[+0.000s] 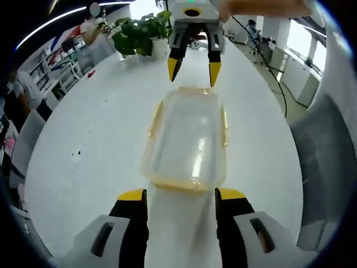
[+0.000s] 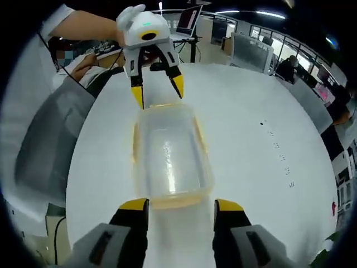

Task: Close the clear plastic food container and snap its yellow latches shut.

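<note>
White, smooth tabletop (image 1: 100, 139) stretches under your work, with a leafy green potted plant (image 1: 139, 34) at its far end. Your clear rectangular plastic food container (image 1: 188, 139) with yellow latches (image 1: 225, 125) lies lengthwise between both tongs. Your left tongs (image 1: 181, 195) and right tongs (image 2: 181, 205) are both spread apart, each just short of one end.
</note>
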Demonstrator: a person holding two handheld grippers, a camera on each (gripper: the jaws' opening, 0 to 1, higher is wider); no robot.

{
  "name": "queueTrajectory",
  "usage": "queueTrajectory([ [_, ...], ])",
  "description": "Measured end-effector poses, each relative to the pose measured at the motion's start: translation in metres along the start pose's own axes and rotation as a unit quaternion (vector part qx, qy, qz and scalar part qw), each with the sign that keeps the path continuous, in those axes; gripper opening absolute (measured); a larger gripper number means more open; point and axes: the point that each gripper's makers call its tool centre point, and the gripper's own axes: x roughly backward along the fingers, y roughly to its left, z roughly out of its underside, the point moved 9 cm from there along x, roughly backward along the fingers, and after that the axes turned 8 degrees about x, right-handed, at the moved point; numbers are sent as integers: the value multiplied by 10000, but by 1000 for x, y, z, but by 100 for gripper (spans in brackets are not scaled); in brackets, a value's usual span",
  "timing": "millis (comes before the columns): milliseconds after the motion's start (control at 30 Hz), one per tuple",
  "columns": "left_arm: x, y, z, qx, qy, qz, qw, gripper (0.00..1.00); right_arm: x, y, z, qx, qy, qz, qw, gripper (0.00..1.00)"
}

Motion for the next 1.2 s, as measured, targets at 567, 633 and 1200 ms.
queueTrajectory([
  [567,1,-1,-15,2330,-468,-756,9684,48,-7,4,-10,-1967,-464,584,9776,42],
  [633,0,-2,-14,2469,-443,-774,9649,47,-7,4,-10,-1902,-412,758,9780,42],
  [1200,-14,-17,-6,4071,-786,-988,9046,47,-19,11,-13,-3200,-681,885,9408,44],
])
